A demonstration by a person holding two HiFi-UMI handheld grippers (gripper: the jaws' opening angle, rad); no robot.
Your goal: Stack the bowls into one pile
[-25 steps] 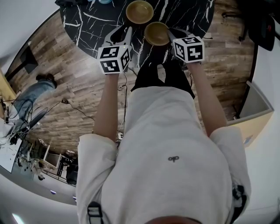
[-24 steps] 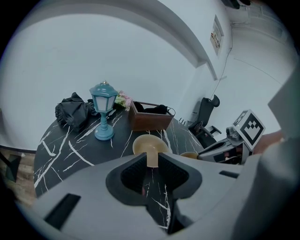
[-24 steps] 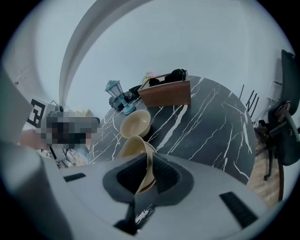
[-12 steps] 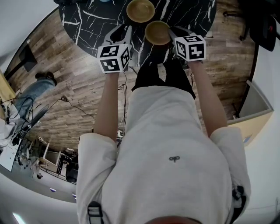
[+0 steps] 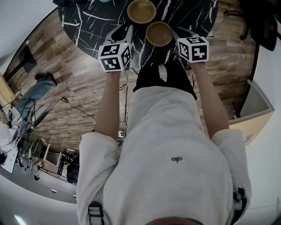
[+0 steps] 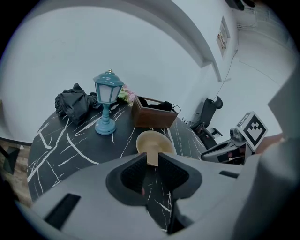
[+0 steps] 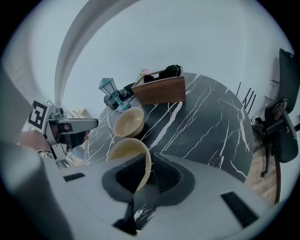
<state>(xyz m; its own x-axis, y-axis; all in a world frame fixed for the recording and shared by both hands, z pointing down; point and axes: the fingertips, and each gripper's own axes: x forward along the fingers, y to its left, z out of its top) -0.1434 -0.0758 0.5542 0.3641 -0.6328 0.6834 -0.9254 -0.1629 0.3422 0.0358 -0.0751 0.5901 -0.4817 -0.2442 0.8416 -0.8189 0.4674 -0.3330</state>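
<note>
A round black marble table (image 5: pixel 88 22) with white veins stands on a wooden plank floor (image 5: pixel 74 83), close to a white wall (image 6: pixel 154 42) (an arch curves across it). Two tan bowls sit apart on the table, unstacked. The farther bowl (image 5: pixel 141 11) is toward the middle and the nearer bowl (image 5: pixel 158 34) is close to the person's edge.

Well behind them stand a blue lantern (image 6: pixel 107 105), a brown box (image 6: pixel 152 115) and a black bundle (image 6: pixel 72 103), shown clearly only in the gripper views. An office chair (image 7: pixel 281 117) stands off the table's right side.

The right gripper (image 7: pixel 147 164) is at the nearer bowl. Its jaws have just been closing a little and the bowl's rim stands between them, yet a dark gap shows beside the rim, so the pads do not clamp it. The left gripper (image 6: pixel 153 161) hovers over bare tabletop, its jaws a narrow way apart and empty, with the farther bowl showing beyond them. The head view looks down into both bowls' hollows but does not show that gap at the rim.
</note>
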